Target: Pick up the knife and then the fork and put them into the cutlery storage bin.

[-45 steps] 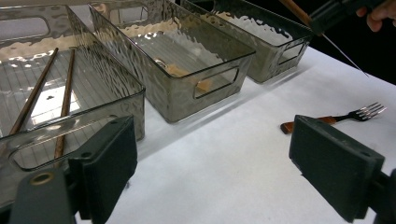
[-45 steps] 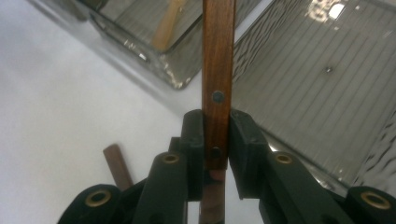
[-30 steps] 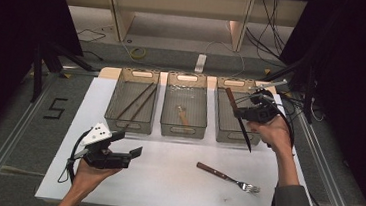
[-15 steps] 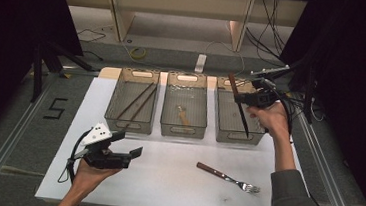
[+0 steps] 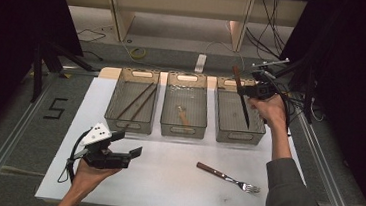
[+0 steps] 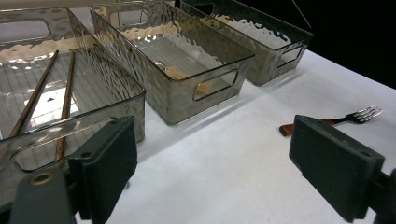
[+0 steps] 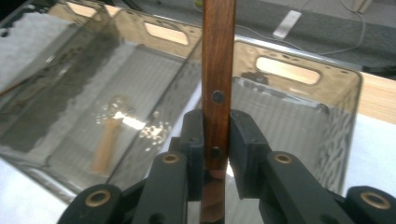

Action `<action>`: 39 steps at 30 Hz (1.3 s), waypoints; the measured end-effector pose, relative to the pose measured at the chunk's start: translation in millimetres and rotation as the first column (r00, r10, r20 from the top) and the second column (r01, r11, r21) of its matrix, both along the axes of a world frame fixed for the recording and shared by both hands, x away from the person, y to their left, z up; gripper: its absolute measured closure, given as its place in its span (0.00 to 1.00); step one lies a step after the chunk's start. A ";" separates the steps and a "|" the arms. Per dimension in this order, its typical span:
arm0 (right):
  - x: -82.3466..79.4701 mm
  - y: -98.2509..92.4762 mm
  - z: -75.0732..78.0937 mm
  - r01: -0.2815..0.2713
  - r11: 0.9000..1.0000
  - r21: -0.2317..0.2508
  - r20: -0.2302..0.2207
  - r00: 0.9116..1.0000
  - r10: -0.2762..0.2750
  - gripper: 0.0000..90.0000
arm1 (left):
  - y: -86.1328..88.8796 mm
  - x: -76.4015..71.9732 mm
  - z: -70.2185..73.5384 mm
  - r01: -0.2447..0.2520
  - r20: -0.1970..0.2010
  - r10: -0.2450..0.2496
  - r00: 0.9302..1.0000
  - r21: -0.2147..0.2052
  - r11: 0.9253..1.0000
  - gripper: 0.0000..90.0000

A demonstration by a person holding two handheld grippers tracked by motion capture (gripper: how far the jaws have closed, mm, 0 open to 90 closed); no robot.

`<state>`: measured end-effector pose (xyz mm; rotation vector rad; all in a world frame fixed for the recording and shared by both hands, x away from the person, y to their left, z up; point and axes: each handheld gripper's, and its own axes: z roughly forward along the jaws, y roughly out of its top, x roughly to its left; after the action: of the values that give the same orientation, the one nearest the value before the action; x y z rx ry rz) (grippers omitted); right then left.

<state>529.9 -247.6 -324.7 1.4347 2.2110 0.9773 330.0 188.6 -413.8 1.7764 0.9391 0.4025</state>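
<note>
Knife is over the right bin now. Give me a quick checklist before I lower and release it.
1. Grip: right gripper shut on the knife at its wooden handle: ok.
2. Position: knife hangs over the right bin, blade pointing down: ok.
3. Right bin's floor free of other cutlery: ok.
4. Blade tip clear of the bin's rim: cannot tell.
5. Left gripper open, holding nothing, well away from the bins: ok.
6. Fork lies on the table, not yet sorted: not ok.

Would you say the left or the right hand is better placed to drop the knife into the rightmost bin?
Right: the right gripper already clamps the knife above the rightmost bin; the left gripper sits open, far off.
</note>
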 end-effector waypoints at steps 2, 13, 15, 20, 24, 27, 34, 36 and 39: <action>2.3 -1.6 -2.4 0.011 1.000 -0.012 0.003 1.000 -0.011 0.86 | -0.4 -0.2 0.0 -0.001 0.001 0.001 1.000 0.001 1.000 0.16; 10.7 -9.5 -16.4 0.067 0.995 -0.078 0.026 0.998 -0.065 0.86 | -0.2 -0.3 0.1 -0.001 0.001 0.001 1.000 0.000 1.000 0.16; 11.2 -10.8 -18.2 0.069 0.994 -0.080 0.029 0.997 -0.067 0.86 | -0.2 -0.5 0.0 0.000 0.001 0.000 1.000 0.000 1.000 0.16; 13.3 -13.8 -25.7 0.070 0.994 -0.087 0.027 0.997 -0.068 0.86 | -0.9 -0.3 -0.5 0.000 -0.002 0.000 1.000 0.004 1.000 0.16; 14.0 -12.8 -31.4 0.069 0.992 -0.109 0.028 0.997 -0.067 0.86 | -0.4 -0.2 -0.3 -0.002 0.001 0.002 1.000 0.000 1.000 0.16; 13.1 -14.4 -35.8 0.071 0.992 -0.108 0.023 0.997 -0.069 0.86 | 0.0 -0.2 -0.4 -0.002 0.000 0.002 1.000 0.002 1.000 0.16; 12.2 -17.2 -45.8 0.065 0.991 -0.115 0.007 0.998 -0.065 0.86 | -1.0 -0.5 -0.4 -0.003 -0.001 0.003 1.000 0.001 1.000 0.16; 12.2 -17.3 -46.4 0.065 0.992 -0.111 0.008 0.998 -0.064 0.86 | -0.7 -0.4 -0.3 -0.003 0.000 0.003 1.000 0.002 1.000 0.16; 12.3 -16.7 -49.1 0.059 0.992 -0.111 0.003 0.998 -0.059 0.86 | -0.6 -0.3 -0.5 -0.004 -0.002 0.004 1.000 0.003 1.000 0.16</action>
<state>542.2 -264.3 -373.8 1.4420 2.1733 0.8211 329.7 188.0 -414.3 1.7784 0.9446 0.4050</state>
